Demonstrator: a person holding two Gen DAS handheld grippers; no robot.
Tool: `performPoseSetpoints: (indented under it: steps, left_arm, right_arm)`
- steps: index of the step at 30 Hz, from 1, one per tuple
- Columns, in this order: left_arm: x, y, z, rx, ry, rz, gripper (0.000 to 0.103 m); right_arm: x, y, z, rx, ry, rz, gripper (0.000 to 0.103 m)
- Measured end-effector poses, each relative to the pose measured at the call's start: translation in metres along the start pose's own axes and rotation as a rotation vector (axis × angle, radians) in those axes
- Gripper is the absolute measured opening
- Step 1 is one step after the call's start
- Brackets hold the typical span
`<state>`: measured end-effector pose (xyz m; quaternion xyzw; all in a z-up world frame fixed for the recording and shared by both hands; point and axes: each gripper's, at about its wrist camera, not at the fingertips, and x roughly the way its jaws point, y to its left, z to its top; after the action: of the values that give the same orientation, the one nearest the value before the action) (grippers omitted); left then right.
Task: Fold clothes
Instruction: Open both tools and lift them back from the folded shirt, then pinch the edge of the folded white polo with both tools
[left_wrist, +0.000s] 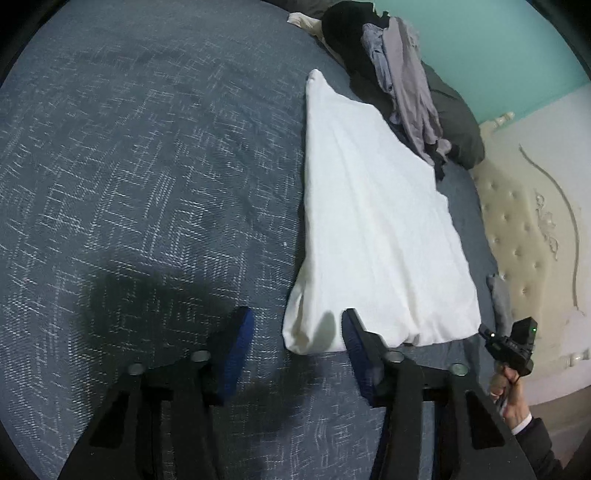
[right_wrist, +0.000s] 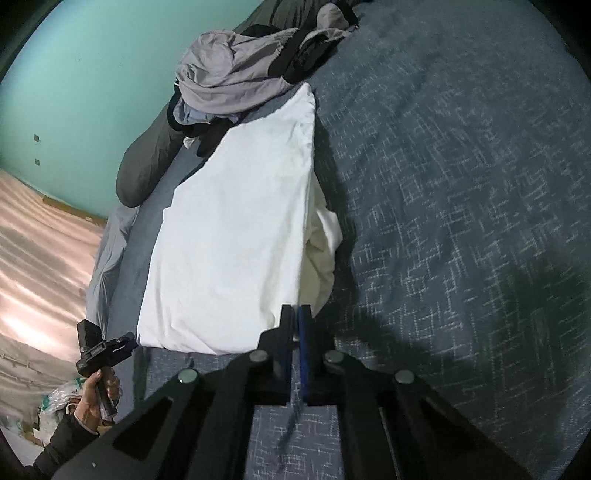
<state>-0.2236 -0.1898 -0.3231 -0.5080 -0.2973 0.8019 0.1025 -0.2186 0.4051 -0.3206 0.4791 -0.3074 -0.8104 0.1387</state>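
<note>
On a bed spread with a blue-grey patterned cover (left_wrist: 129, 166), the left gripper (left_wrist: 297, 332) is held released, its blue-padded jaws wide apart, the right-hand one lying against the near edge of a white garment (left_wrist: 373, 236). The right gripper (right_wrist: 294, 314) is clenched, jaws pressed almost together at the garment's near right corner; a pinch of white cloth appears to be caught between them, though the contact is too small to be certain.

The white garment (right_wrist: 229, 240) is laid lengthwise in a long, tapering panel, with a creamy underlayer bulging out along its right side. It is judged to be partly folded; whether a fold is being drawn over or has just been laid cannot be settled. A further fold would call for both near corners to be held evenly.

At the far end, a heap of grey and black clothes (right_wrist: 236, 74) is piled on a dark pillow (left_wrist: 458, 122). The garment's type and the heap's contents cannot be made out.
</note>
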Motion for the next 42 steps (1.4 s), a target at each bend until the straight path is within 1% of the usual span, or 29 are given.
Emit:
performPoseSetpoints:
  steps: [1, 2, 3, 5, 10, 14, 20, 24, 29, 34, 36, 39, 42]
  left_arm:
    - [0.001, 0.0, 0.0, 0.001, 0.0, -0.002, 0.027]
    - [0.001, 0.0, 0.0, 0.002, 0.0, -0.004, 0.018]
    - [0.002, -0.001, -0.001, 0.005, 0.001, -0.008, 0.015]
    - [0.003, -0.004, -0.002, 0.021, 0.008, -0.009, 0.005]
    - [0.002, -0.009, -0.002, 0.047, 0.0, 0.013, 0.003]
    - [-0.004, -0.004, -0.002, 0.027, -0.009, 0.013, 0.003]
    - [-0.022, 0.005, 0.003, 0.005, -0.041, 0.004, 0.002]
    - [-0.024, 0.01, -0.002, 0.023, -0.018, 0.016, 0.002]
    - [-0.017, 0.02, -0.011, 0.014, 0.02, 0.024, 0.002]
    - [-0.012, 0.015, -0.013, 0.028, 0.043, 0.045, 0.003]
    - [-0.013, 0.013, -0.012, 0.029, 0.04, 0.054, 0.003]
    - [-0.019, 0.014, -0.011, 0.001, 0.002, 0.061, 0.004]
    - [-0.022, 0.018, -0.012, -0.029, 0.005, 0.035, 0.004]
  right_arm:
    - [-0.001, 0.001, 0.001, -0.01, 0.002, -0.004, 0.002]
    - [-0.003, 0.003, 0.001, -0.021, 0.004, -0.008, 0.002]
    - [-0.004, 0.004, 0.002, -0.031, 0.006, -0.012, 0.002]
    - [-0.006, 0.007, 0.003, -0.049, 0.013, -0.016, 0.002]
    - [-0.013, 0.013, 0.008, -0.079, 0.01, -0.024, 0.002]
    - [-0.02, 0.013, 0.013, -0.083, 0.001, -0.033, 0.002]
    - [-0.036, 0.016, 0.022, -0.134, -0.003, -0.064, 0.002]
    - [-0.029, 0.008, 0.018, -0.128, 0.026, -0.09, 0.002]
    - [-0.019, -0.002, 0.013, -0.12, 0.062, -0.121, 0.002]
    - [-0.011, -0.012, 0.01, -0.101, 0.088, -0.149, 0.002]
    - [-0.009, -0.014, 0.01, -0.085, 0.085, -0.149, 0.002]
    - [-0.007, -0.011, 0.011, -0.095, 0.081, -0.155, 0.002]
    - [-0.004, -0.011, 0.009, -0.096, 0.096, -0.161, 0.002]
